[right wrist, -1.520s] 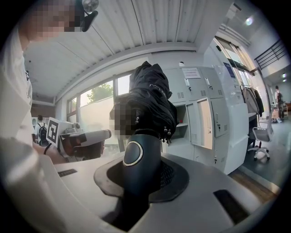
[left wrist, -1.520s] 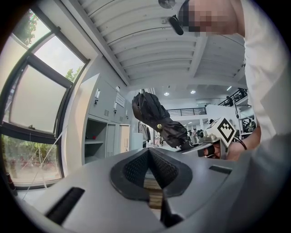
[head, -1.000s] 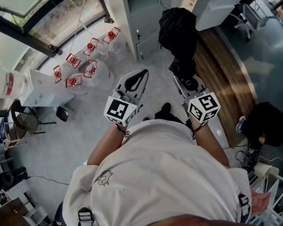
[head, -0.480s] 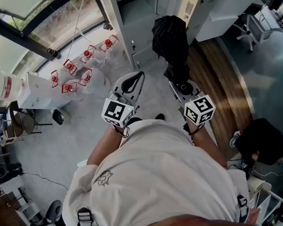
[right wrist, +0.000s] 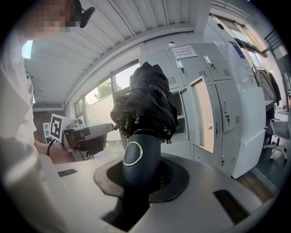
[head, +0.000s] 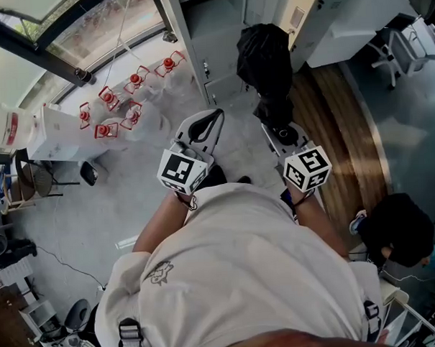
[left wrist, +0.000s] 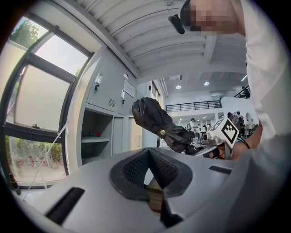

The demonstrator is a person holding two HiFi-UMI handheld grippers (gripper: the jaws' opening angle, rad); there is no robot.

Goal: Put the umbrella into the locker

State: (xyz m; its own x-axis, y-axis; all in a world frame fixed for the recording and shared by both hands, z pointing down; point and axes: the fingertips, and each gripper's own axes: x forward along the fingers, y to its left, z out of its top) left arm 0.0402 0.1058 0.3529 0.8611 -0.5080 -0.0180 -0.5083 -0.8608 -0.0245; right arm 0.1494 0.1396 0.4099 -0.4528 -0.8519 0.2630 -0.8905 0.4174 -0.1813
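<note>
A folded black umbrella (head: pixel 265 55) sticks up out of my right gripper (head: pixel 279 130), which is shut on its dark rounded handle (right wrist: pixel 137 157); the bunched canopy (right wrist: pixel 145 102) fills the middle of the right gripper view. Grey lockers (head: pixel 222 39) stand just ahead. One compartment (left wrist: pixel 97 132) has its door (right wrist: pixel 202 118) swung open and shows a shelf inside. My left gripper (head: pixel 216 116) hangs level beside the umbrella, pads together and nothing in them (left wrist: pixel 148 152). Each gripper shows in the other's view: the right gripper (left wrist: pixel 218 136) and the left gripper (right wrist: pixel 86 132).
Several water bottles with red caps (head: pixel 121 101) stand on the floor at the left by a big window (head: pixel 67 32). A white box (head: pixel 57 133) sits beside them. A wooden floor strip (head: pixel 337 121) runs at the right, where a person in black (head: pixel 393 230) crouches.
The person has stepped across the floor with both grippers, and the floor and the crouching person have slid back in view. The umbrella stays held in the right gripper.
</note>
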